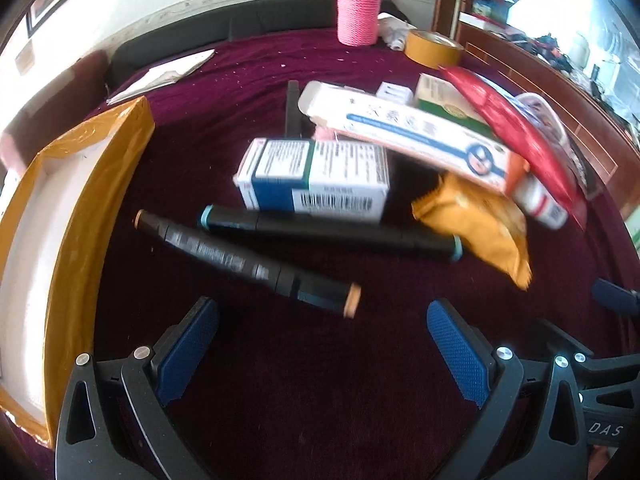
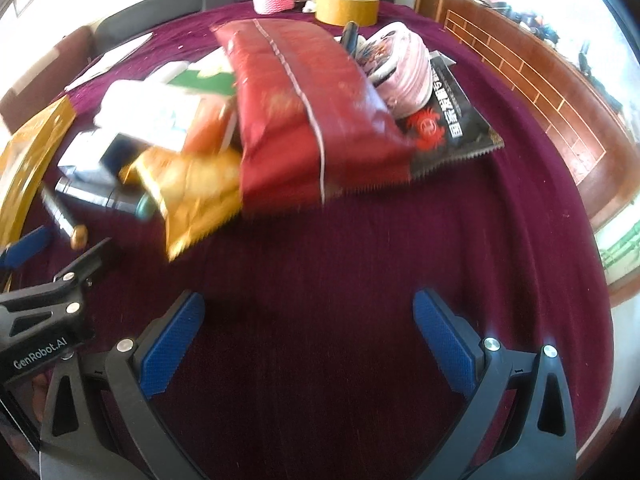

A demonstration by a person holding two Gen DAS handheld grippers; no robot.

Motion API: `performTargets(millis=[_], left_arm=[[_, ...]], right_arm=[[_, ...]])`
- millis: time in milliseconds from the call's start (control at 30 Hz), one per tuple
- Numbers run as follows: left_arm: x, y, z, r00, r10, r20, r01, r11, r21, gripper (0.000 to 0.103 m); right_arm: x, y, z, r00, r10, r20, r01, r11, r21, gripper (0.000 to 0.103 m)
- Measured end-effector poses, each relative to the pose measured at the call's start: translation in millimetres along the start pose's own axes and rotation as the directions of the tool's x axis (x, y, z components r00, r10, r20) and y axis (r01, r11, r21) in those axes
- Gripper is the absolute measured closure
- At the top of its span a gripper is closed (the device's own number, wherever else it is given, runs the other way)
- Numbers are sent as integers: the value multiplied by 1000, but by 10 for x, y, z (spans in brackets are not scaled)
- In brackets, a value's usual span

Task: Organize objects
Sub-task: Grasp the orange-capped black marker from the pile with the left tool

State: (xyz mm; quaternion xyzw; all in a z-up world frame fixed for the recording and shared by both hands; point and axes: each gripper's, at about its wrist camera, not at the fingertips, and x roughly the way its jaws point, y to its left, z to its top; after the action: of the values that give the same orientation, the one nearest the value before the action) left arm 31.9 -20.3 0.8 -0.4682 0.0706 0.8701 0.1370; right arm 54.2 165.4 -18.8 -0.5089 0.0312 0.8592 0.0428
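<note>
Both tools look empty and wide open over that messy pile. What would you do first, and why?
Probably lower the left tool onto the orange-capped marker. It lies alone on the purple cloth, nearest the open fingers, clear of the pile, and the tray is just beside it. The right tool, also open, has only bare cloth before it.

I'm seeing matt plush cloth on the table, glossy foil red pouch, cardboard med box, textured rubbery pads.

Both tongs, left and right, gape wide, empty, tilted downward.
</note>
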Motion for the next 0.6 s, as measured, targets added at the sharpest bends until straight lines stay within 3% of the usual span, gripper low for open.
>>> performTargets(millis=[100,167,233,400,500,600], left_arm=[[-98,169,-36,997,-80,-5,80,994,-74,2],[-211,367,-73,979,-203,9,202,966,-164,2],[-352,489,-36,958,-281,65,288,943,-167,2],[-573,451,396,975,-183,127,182,983,19,2],[-366,445,642,987,-133,90,133,991,11,2],[-18,501,785,991,-134,21,135,990,-46,2]], right_arm=[[-43,6,-96,1000,14,5,-13,1000,-26,0],[-64,-6,-144,999,33,9,-32,998,-45,0],[-86,-29,-184,998,57,16,-56,997,-55,0],[-67,15,-180,998,64,22,-62,995,-73,0],[-105,-49,-170,993,109,39,-107,993,-44,0],[-149,-175,-187,981,182,69,-183,983,5,0]])
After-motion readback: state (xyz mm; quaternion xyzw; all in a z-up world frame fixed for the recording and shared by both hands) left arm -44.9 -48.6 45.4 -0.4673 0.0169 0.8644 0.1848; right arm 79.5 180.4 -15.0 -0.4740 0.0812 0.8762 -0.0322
